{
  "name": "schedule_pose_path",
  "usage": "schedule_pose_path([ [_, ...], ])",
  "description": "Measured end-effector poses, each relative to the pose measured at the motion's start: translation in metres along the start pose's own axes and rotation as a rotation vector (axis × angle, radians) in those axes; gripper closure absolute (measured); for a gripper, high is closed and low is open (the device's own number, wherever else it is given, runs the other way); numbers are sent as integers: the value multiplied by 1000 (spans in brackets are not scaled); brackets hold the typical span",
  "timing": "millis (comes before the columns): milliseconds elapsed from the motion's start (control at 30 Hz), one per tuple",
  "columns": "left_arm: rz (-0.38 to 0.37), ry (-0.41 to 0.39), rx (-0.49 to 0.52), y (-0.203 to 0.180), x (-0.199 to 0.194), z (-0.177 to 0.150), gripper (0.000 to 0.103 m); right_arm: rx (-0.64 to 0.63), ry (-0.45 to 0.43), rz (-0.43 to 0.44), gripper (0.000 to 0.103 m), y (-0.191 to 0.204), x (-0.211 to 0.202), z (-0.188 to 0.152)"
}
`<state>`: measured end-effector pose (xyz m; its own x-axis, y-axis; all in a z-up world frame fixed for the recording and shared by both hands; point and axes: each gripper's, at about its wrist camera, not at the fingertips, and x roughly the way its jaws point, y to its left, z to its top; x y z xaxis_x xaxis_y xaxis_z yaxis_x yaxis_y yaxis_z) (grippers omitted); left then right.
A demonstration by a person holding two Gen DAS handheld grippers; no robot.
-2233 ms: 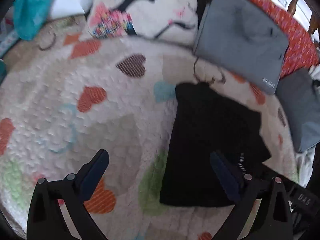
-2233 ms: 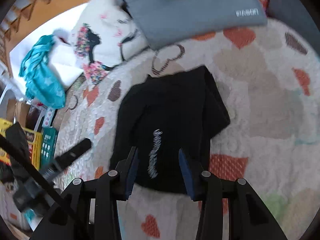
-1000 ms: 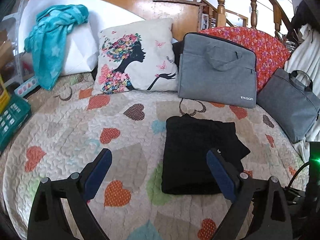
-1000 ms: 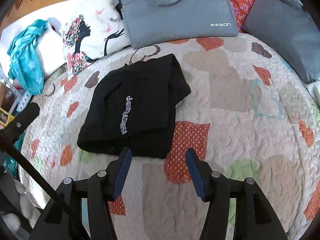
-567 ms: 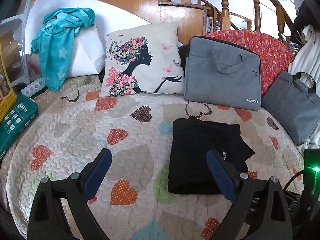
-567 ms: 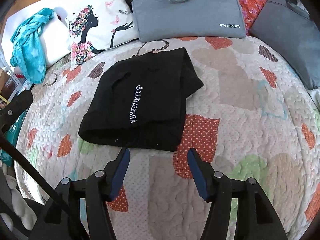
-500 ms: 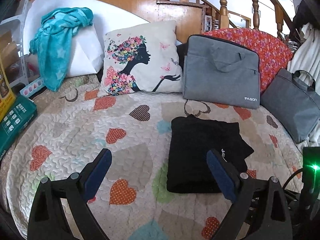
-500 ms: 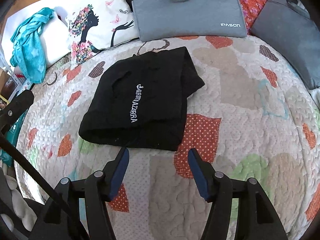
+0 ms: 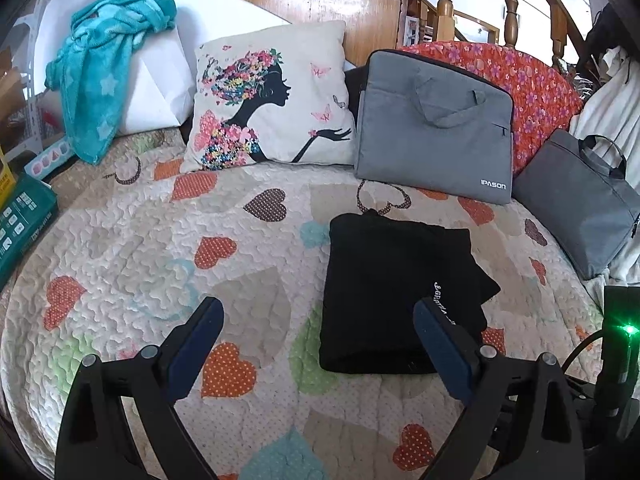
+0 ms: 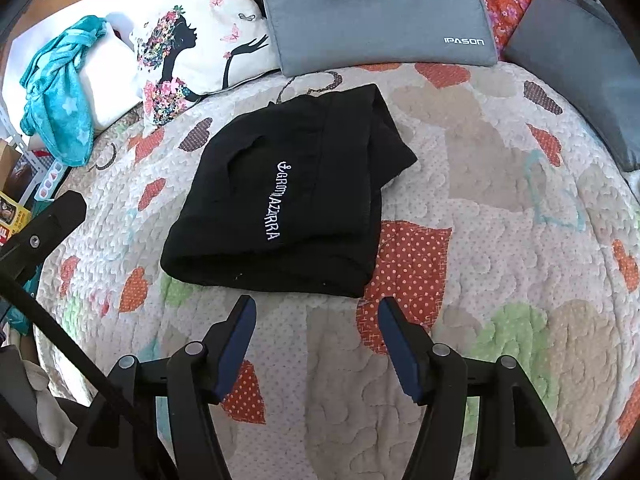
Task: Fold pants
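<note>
Lying folded into a compact black bundle, the pants [image 10: 288, 196] rest on the heart-patterned quilt [image 10: 500, 240]. Both the left gripper [image 9: 316, 322] and right gripper [image 10: 314, 320] hang empty, fingers spread, above the quilt. Any tidying should press the protruding right corner flush without disturbing the stack.

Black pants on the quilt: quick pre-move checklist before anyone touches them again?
1. Black pants folded into a compact stack: ok.
2. Left gripper open, holding nothing: ok.
3. Right gripper open, short of the pants' near edge: ok.
4. Edges squared: not ok, one corner sticks out toward the grey laptop bag.
5. Pants apart from the bag: ok.
6. Layers underneath smooth: cannot tell.
</note>
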<state>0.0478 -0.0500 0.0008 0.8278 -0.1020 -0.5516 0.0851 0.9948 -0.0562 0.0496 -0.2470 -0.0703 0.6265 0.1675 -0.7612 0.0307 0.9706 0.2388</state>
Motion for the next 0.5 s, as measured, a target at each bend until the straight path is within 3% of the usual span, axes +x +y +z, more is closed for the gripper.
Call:
schedule_pose_path([
  [500, -6, 26, 5, -1, 5, -3, 8, 7, 7, 2, 34, -1, 2, -1],
])
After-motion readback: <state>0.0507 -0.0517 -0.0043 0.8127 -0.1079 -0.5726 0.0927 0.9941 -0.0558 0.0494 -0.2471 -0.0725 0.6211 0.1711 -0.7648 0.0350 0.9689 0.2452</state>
